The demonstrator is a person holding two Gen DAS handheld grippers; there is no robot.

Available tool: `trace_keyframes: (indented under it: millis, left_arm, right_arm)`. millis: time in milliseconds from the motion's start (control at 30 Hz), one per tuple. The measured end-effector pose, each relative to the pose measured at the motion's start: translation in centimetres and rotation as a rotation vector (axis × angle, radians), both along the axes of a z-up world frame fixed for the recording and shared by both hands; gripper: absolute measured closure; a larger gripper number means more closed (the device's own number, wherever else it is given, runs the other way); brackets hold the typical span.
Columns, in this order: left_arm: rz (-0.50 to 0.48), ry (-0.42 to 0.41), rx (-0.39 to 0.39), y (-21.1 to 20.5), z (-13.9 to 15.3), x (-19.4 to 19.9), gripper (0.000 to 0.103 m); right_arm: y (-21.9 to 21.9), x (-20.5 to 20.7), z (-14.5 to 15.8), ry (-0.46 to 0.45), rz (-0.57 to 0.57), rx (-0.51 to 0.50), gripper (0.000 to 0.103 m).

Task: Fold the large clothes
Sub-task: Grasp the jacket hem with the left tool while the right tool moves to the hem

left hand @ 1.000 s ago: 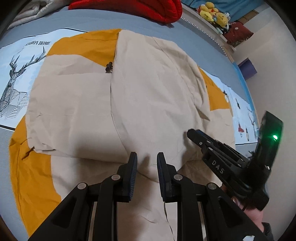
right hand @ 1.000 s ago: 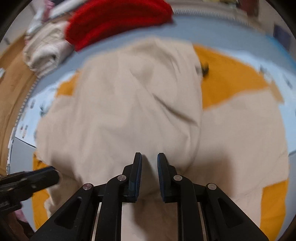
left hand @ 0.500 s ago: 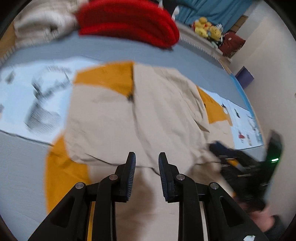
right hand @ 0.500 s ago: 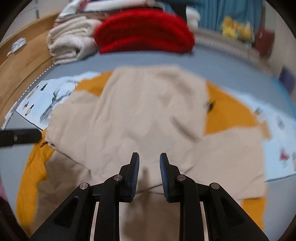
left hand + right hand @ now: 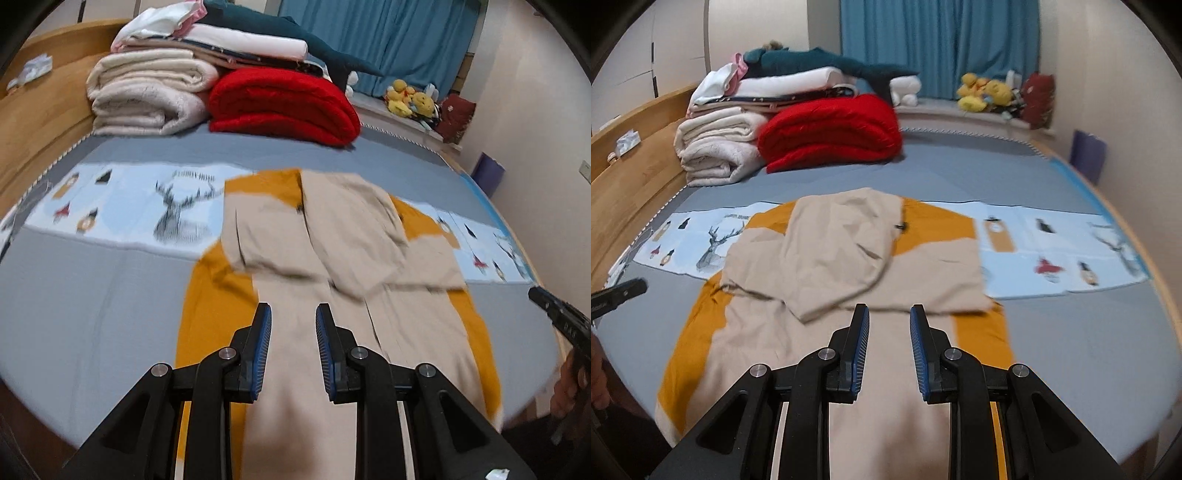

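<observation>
I see a grey bed [image 5: 1052, 177] with the beige-and-orange garment [image 5: 849, 258] lying part-folded at its middle. Folded blankets [image 5: 827, 129] are stacked at the wooden headboard [image 5: 40, 110], blue curtains [image 5: 938, 40] behind. My left gripper [image 5: 293, 325] and right gripper [image 5: 889, 325] hang above it, jaws apart, holding nothing.

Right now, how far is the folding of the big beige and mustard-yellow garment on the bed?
Done: both sides of the beige and mustard-yellow garment are folded inward and overlap at its far end. In hand: nothing; the left gripper and right gripper hover open above its near part. Left: the long lower part toward the bed's edge lies unfolded.
</observation>
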State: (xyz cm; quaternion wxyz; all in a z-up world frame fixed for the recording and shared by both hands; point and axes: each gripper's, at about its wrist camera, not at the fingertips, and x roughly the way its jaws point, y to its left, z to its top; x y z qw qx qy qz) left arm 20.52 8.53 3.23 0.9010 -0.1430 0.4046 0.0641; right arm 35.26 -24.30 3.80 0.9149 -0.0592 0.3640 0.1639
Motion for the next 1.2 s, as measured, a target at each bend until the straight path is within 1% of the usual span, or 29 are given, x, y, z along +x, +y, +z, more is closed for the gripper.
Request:
trace_keyframes:
  millis: [100, 133, 200, 300, 333, 367, 400, 433, 467, 533, 567, 600, 667, 700, 733, 833, 933, 1067, 1200]
  left_arm:
    - [-0.027, 0.014, 0.021, -1.7, 0.0, -4.0, 0.081]
    - [-0.039, 0.014, 0.038, -2.2, -0.2, -5.5, 0.081]
    - [-0.044, 0.016, 0.053, -2.5, -0.8, -7.3, 0.081]
    - [-0.025, 0.042, 0.049, -2.1, -3.2, -9.4, 0.083]
    - [-0.011, 0.085, 0.048, -1.6, -4.6, -9.6, 0.084]
    - [0.002, 0.118, 0.045, -1.4, -5.3, -9.7, 0.086]
    - [0.019, 0.145, 0.024, -0.8, -6.0, -9.7, 0.086]
    - [0.033, 0.156, -0.009, 0.0, -6.6, -9.5, 0.086]
    - [0.047, 0.167, -0.019, 0.7, -7.1, -9.4, 0.086]
    - [0.063, 0.174, -0.013, 1.6, -7.9, -9.3, 0.086]
    - [0.070, 0.186, -0.019, 2.0, -8.5, -9.4, 0.086]
    - [0.085, 0.206, -0.044, 2.7, -9.0, -9.5, 0.086]
    - [0.127, 0.228, -0.165, 4.4, -10.2, -9.9, 0.086]
    - [0.139, 0.235, -0.198, 4.8, -10.5, -10.1, 0.086]
    - [0.166, 0.249, -0.247, 5.6, -11.1, -10.2, 0.086]
    - [0.223, 0.278, -0.327, 7.0, -12.3, -10.8, 0.086]
    - [0.288, 0.299, -0.368, 8.3, -13.2, -11.2, 0.085]
    - [0.364, 0.331, -0.398, 10.0, -14.3, -11.9, 0.081]
    - [0.375, 0.367, -0.387, 10.1, -15.1, -12.0, 0.075]
  right_arm:
    - [-3.8, -4.0, 0.5, -0.007, -0.030, 0.011, 0.079]
    - [-5.2, -5.4, 0.3, -0.003, -0.041, 0.010, 0.079]
    - [-7.3, -7.3, -0.2, 0.003, -0.055, -0.001, 0.079]
    - [-10.7, -9.7, -1.3, 0.008, -0.090, -0.007, 0.079]
    - [-12.1, -10.2, -1.8, 0.016, -0.115, 0.004, 0.079]
    - [-13.3, -10.4, -2.4, 0.024, -0.139, 0.013, 0.079]
    - [-14.2, -10.5, -2.9, 0.032, -0.164, 0.024, 0.079]
    - [-15.0, -10.3, -3.5, 0.047, -0.194, 0.035, 0.079]
    - [-16.0, -10.1, -4.0, 0.075, -0.232, 0.057, 0.079]
    - [-17.6, -9.4, -5.0, 0.126, -0.279, 0.120, 0.079]
    - [-17.8, -9.1, -5.3, 0.133, -0.287, 0.119, 0.079]
    - [-17.9, -8.8, -5.7, 0.142, -0.292, 0.110, 0.079]
    - [-17.9, -8.3, -6.4, 0.172, -0.280, 0.109, 0.079]
    - [-17.9, -8.1, -6.8, 0.190, -0.271, 0.105, 0.079]
    - [-17.9, -7.9, -7.2, 0.209, -0.265, 0.092, 0.079]
    - [-18.2, -7.6, -8.3, 0.254, -0.268, 0.096, 0.079]
    - [-19.5, -7.2, -9.8, 0.321, -0.290, 0.130, 0.078]
    - [-20.6, -6.7, -11.1, 0.384, -0.321, 0.166, 0.078]
    - [-21.3, -6.2, -12.5, 0.464, -0.343, 0.198, 0.078]
